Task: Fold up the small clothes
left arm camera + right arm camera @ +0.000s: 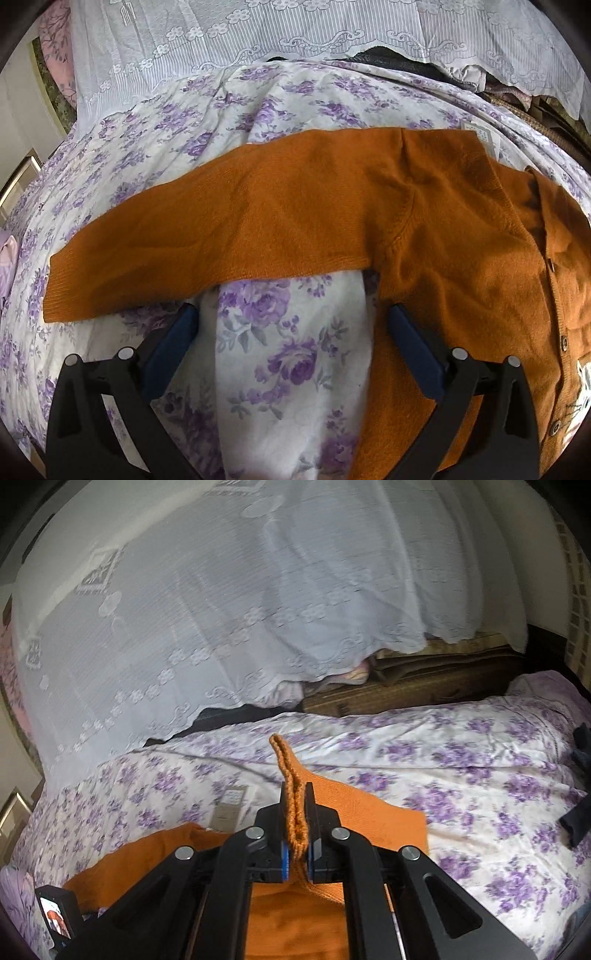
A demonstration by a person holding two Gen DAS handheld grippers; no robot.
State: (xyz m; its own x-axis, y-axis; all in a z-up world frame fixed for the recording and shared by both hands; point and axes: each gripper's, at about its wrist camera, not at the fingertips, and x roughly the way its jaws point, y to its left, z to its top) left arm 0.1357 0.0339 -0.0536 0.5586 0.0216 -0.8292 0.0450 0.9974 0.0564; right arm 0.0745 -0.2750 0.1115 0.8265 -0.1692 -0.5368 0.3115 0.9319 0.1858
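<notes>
An orange knitted cardigan point(424, 221) lies on a purple-flowered bedsheet point(288, 362), one sleeve point(207, 236) stretched out to the left, its button front at the right. My left gripper point(291, 325) is open and empty, hovering just below that sleeve over the sheet. My right gripper point(297, 812) is shut on a fold of the orange cardigan's edge point(291, 786), held lifted above the bed, with the rest of the cardigan point(295, 919) hanging below it.
White lace cloth point(221, 627) covers a pile at the back of the bed. Brown folded bedding point(424, 686) lies behind the sheet. A dark garment point(580, 808) lies at the right edge. A white tag point(480, 136) lies beside the cardigan's shoulder.
</notes>
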